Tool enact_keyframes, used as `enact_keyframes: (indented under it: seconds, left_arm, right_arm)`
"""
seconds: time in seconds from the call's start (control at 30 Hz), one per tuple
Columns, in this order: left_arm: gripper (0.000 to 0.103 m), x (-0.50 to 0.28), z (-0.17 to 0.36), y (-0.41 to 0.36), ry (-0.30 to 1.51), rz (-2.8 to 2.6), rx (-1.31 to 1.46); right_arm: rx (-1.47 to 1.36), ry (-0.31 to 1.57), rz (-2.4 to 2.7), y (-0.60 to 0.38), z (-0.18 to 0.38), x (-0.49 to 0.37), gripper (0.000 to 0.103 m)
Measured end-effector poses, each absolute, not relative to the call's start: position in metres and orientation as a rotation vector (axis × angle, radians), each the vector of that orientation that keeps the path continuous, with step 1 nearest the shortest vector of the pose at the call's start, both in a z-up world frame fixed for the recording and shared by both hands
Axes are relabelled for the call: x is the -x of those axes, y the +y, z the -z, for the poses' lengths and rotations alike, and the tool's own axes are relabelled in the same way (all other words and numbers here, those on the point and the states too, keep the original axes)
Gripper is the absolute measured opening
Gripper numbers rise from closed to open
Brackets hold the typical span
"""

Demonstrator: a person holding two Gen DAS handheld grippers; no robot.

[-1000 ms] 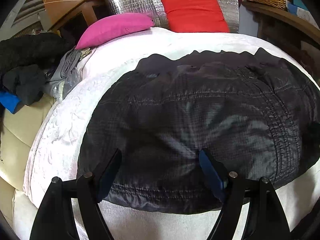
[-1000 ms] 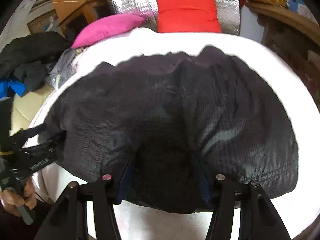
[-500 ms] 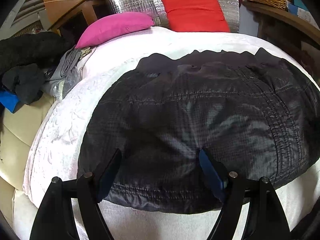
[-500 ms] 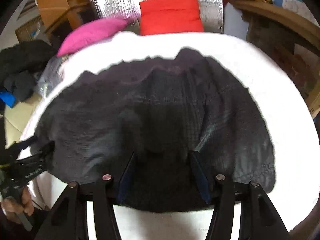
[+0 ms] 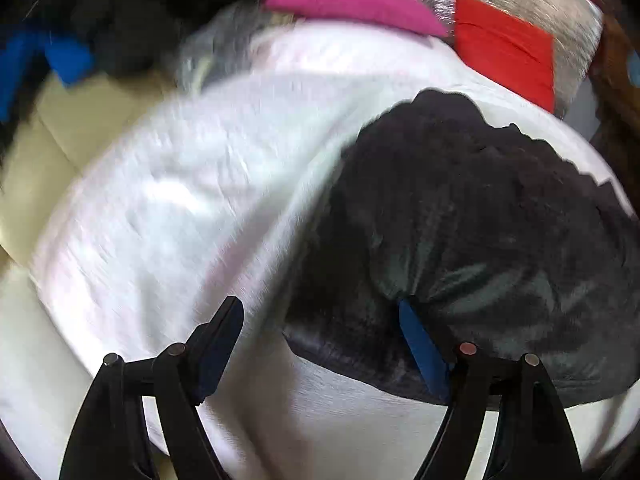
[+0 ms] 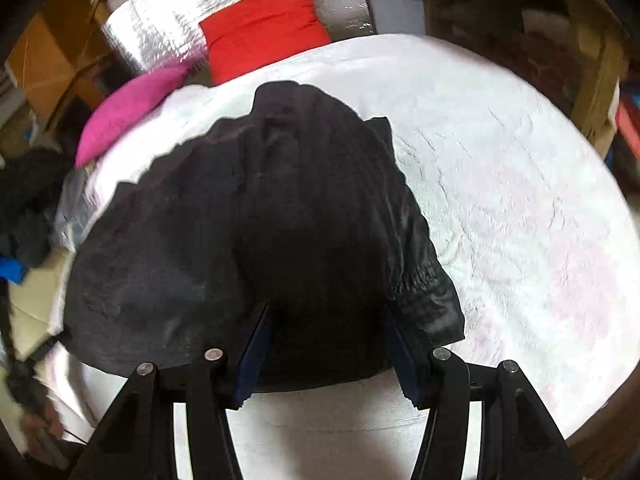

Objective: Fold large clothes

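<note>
Black quilted jacket (image 6: 256,240) lies bunched on the white bedspread (image 6: 500,200). Both jaws spread — right gripper (image 6: 328,354) straddles its near hem, left gripper (image 5: 320,344) at the corner, though blurred. Pinch hem layers squarely before lifting — slippery fabric.

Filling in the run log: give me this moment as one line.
task: fold large clothes | garment: black jacket bunched on white bedcover | left tool: open, at jacket's edge | right tool: open, over jacket

A white-covered bed (image 6: 500,184) fills the room — pink pillow (image 6: 128,112), red cushion (image 6: 260,28) and silver foil panel (image 6: 168,28) at its head.
</note>
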State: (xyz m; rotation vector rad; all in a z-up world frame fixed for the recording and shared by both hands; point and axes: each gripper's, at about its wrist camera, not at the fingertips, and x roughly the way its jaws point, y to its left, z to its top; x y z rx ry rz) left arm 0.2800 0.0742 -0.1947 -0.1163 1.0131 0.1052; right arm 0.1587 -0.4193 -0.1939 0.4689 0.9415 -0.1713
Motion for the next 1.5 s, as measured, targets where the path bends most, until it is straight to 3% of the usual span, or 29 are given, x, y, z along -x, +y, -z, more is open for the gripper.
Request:
enact_keyframes:
  seconds: [0.13, 0.2, 0.4, 0.6, 0.7, 0.73, 0.77, 0.8, 0.87, 1.13, 1.2, 1.37, 1.5]
  left_arm:
    - [0.081, -0.281, 0.187, 0.093, 1.021, -0.049, 0.218]
    - [0.081, -0.279, 0.184, 0.114, 1.016, -0.046, 0.324]
    - [0.081, -0.274, 0.211, 0.161, 1.078, -0.027, 0.631]
    - [0.08, -0.284, 0.219, 0.146, 1.056, 0.079, 0.668]
    - [0.073, -0.286, 0.215, 0.138, 1.014, 0.095, 0.644]
    - [0.055, -0.287, 0.215, 0.136, 1.0, 0.094, 0.63]
    - [0.046, -0.288, 0.216, 0.133, 1.0, 0.092, 0.611]
    - [0.046, -0.29, 0.217, 0.132, 1.001, 0.082, 0.594]
    - [0.045, -0.297, 0.22, 0.135, 0.989, 0.059, 0.58]
    - [0.046, -0.304, 0.226, 0.123, 1.013, -0.01, 0.475]
    - [0.048, -0.298, 0.224, 0.13, 1.019, -0.004, 0.508]
    - [0.073, -0.277, 0.199, 0.131, 0.979, -0.083, 0.397]
    - [0.08, -0.245, 0.172, 0.123, 0.923, -0.145, 0.257]
  right_arm:
    - [-0.602, 0.843, 0.146, -0.449, 0.177, -0.144, 0.062]
    - [-0.688, 0.821, 0.161, -0.47, 0.176, -0.135, 0.074]
    - [-1.007, 0.864, 0.095, -0.514, 0.216, -0.124, 0.075]
    - [-1.025, 0.867, 0.067, -0.507, 0.235, -0.142, 0.076]
    - [-0.938, 0.89, 0.101, -0.498, 0.236, -0.143, 0.062]
    - [-0.918, 0.886, 0.102, -0.495, 0.233, -0.145, 0.058]
    - [-0.897, 0.876, 0.101, -0.492, 0.23, -0.144, 0.048]
    - [-0.868, 0.866, 0.102, -0.489, 0.226, -0.144, 0.04]
    - [-0.817, 0.852, 0.118, -0.487, 0.218, -0.14, 0.039]
    - [-0.774, 0.902, 0.151, -0.481, 0.222, -0.143, 0.042]
    - [-0.807, 0.902, 0.161, -0.482, 0.215, -0.137, 0.068]
    - [-0.78, 0.818, 0.175, -0.471, 0.188, -0.115, 0.076]
    - [-0.674, 0.809, 0.172, -0.444, 0.164, -0.101, 0.076]
